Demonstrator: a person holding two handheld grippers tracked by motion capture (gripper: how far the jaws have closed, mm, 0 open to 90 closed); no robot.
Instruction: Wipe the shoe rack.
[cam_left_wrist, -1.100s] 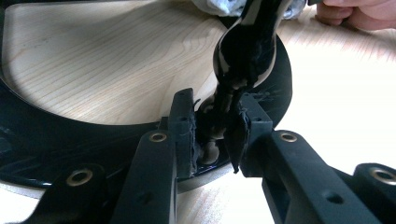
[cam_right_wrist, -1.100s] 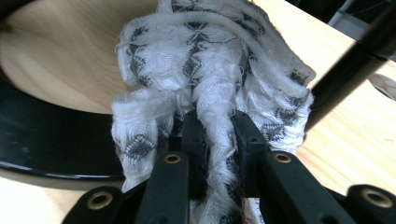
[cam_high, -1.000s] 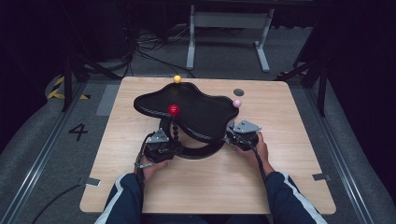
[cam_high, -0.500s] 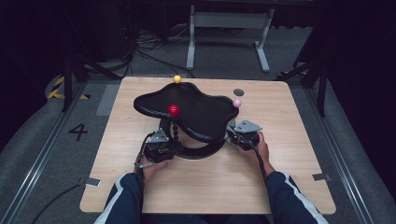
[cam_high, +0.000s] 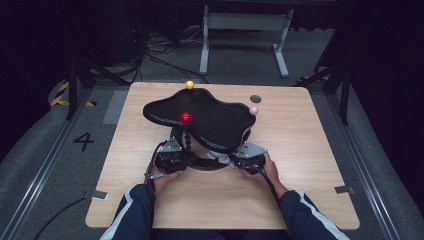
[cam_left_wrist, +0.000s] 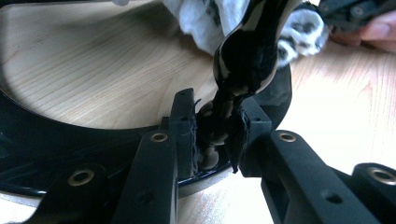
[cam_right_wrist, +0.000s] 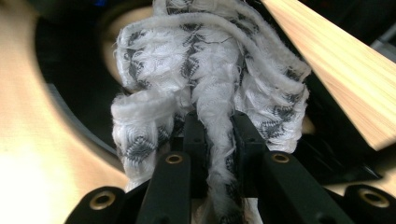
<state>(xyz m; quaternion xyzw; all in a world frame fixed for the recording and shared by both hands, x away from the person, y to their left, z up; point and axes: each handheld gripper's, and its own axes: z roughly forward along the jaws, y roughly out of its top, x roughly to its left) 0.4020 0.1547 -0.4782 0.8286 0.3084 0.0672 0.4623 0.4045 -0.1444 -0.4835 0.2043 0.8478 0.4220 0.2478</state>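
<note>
A black stand with a wavy top (cam_high: 200, 117) sits mid-table, carrying a red ball (cam_high: 185, 118), a yellow ball (cam_high: 189, 85) and a pink ball (cam_high: 254, 110). My left gripper (cam_high: 184, 157) reaches under the top from the left; in the left gripper view it (cam_left_wrist: 215, 128) is shut on the stand's glossy black beaded post (cam_left_wrist: 243, 60), just above the base ring (cam_left_wrist: 46, 144). My right gripper (cam_high: 229, 160) comes in from the right. In the right gripper view it (cam_right_wrist: 218, 128) is shut on a bunched white cloth with a grey pattern (cam_right_wrist: 205, 70), pressed against the stand's base.
The light wooden table (cam_high: 310, 150) has bare room on all sides of the stand, and a small round hole (cam_high: 255, 98) at the back right. Beyond the far edge are cables and a grey metal frame (cam_high: 245, 22) on the floor.
The right hand and its gripper have shifted a little toward the near edge and in under the stand's top. The left hand has stayed put.
</note>
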